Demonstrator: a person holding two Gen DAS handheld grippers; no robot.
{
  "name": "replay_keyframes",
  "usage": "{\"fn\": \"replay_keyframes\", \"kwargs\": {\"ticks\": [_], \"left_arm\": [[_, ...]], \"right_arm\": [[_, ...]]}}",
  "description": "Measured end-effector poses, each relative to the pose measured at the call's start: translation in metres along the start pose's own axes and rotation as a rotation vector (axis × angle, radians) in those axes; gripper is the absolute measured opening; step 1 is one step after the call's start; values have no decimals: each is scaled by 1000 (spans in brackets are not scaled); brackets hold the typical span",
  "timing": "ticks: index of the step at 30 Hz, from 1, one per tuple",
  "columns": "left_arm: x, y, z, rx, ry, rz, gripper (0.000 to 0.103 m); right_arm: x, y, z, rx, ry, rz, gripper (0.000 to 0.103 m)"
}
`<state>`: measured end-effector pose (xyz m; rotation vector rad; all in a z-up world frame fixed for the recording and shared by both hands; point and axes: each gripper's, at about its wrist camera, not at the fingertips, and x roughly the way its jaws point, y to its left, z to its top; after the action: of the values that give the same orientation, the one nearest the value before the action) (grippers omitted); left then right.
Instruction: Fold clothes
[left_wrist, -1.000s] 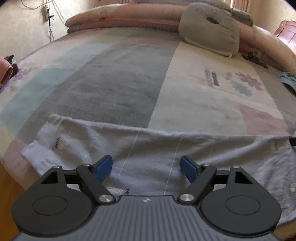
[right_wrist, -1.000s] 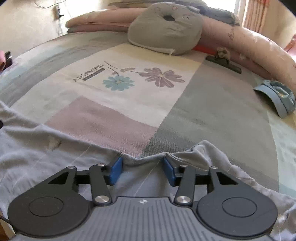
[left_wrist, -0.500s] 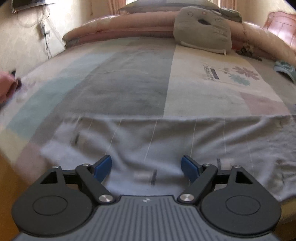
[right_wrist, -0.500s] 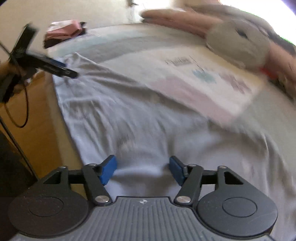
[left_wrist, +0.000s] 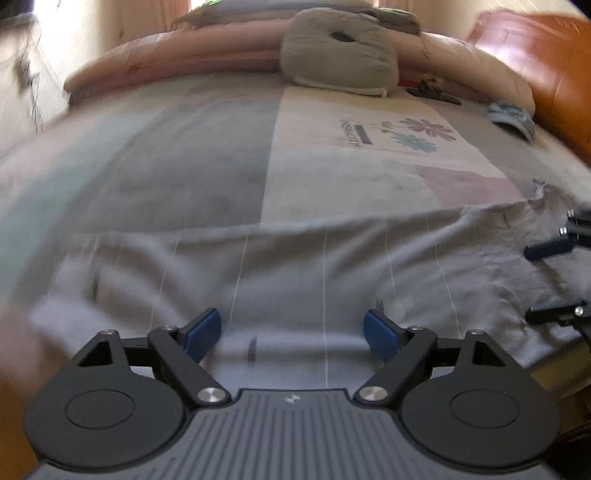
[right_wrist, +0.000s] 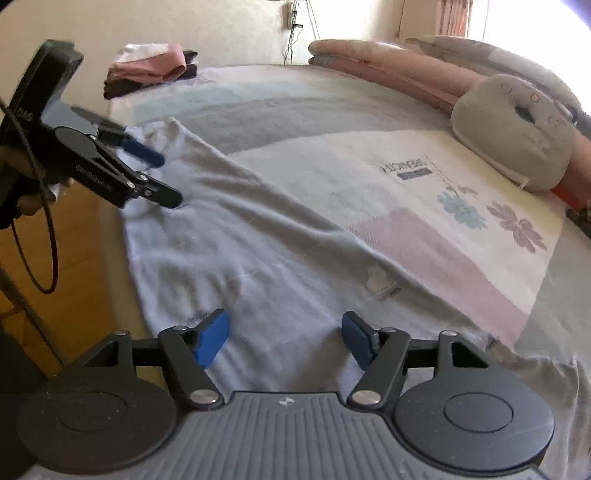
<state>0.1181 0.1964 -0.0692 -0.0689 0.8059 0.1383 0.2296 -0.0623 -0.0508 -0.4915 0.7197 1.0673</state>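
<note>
A pale grey garment (left_wrist: 325, 273) with thin white stripes lies spread flat along the near edge of the bed, its length also shown in the right wrist view (right_wrist: 258, 251). My left gripper (left_wrist: 291, 334) is open just above the cloth with nothing between its blue pads. In the right wrist view the left gripper (right_wrist: 164, 177) hovers over the garment's far left end, held by a hand. My right gripper (right_wrist: 285, 339) is open over the other end, holding nothing. From the left wrist view the right gripper (left_wrist: 543, 282) shows at the right edge, jaws apart.
A grey cushion (left_wrist: 340, 59) and rolled pink quilts (right_wrist: 388, 66) lie at the head of the bed. A blue cap (left_wrist: 511, 118) sits near the wooden headboard (left_wrist: 554, 74). Folded pink clothes (right_wrist: 147, 68) are stacked at the bed's corner. Wooden floor (right_wrist: 74, 277) lies beyond the bed edge.
The right gripper has left the garment's upper edge, where cloth sat between its pads, and swung to face left along it. The garment now lies flatter. The left gripper stayed open.
</note>
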Motion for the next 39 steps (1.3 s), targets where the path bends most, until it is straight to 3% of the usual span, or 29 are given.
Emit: {"fn": "replay_keyframes", "kwargs": {"ticks": [5, 9, 12, 17, 19, 21, 23, 27, 31, 33, 36, 39], "left_arm": [[-12, 13, 16, 6, -63, -39, 85], [7, 30, 35, -23, -103, -35, 85], [19, 48, 29, -100, -65, -24, 85], [4, 80, 8, -137, -67, 27, 85], [-2, 91, 9, -159, -91, 8, 85], [0, 97, 10, -157, -96, 70, 85], [7, 104, 9, -160, -54, 190, 85], [-4, 110, 16, -218, -114, 119, 85], [1, 98, 26, -175, -151, 24, 86], [16, 93, 26, -165, -89, 35, 85], [18, 81, 27, -91, -66, 97, 85], [11, 77, 34, -72, -63, 86, 85]], "right_arm": [[5, 7, 1, 3, 46, -1, 79], [24, 16, 31, 36, -48, -13, 79], [50, 27, 35, 38, 10, -12, 79], [46, 28, 22, 75, 4, -24, 90], [47, 30, 22, 78, 15, -33, 92], [49, 32, 27, 81, 31, -41, 96], [50, 34, 35, 87, 39, -49, 96], [51, 38, 54, 96, 30, -52, 96], [70, 36, 69, 104, 40, -63, 98], [85, 32, 73, 120, 59, -72, 100], [92, 21, 79, 189, 32, -71, 103], [75, 21, 84, 206, 10, -78, 103]]}}
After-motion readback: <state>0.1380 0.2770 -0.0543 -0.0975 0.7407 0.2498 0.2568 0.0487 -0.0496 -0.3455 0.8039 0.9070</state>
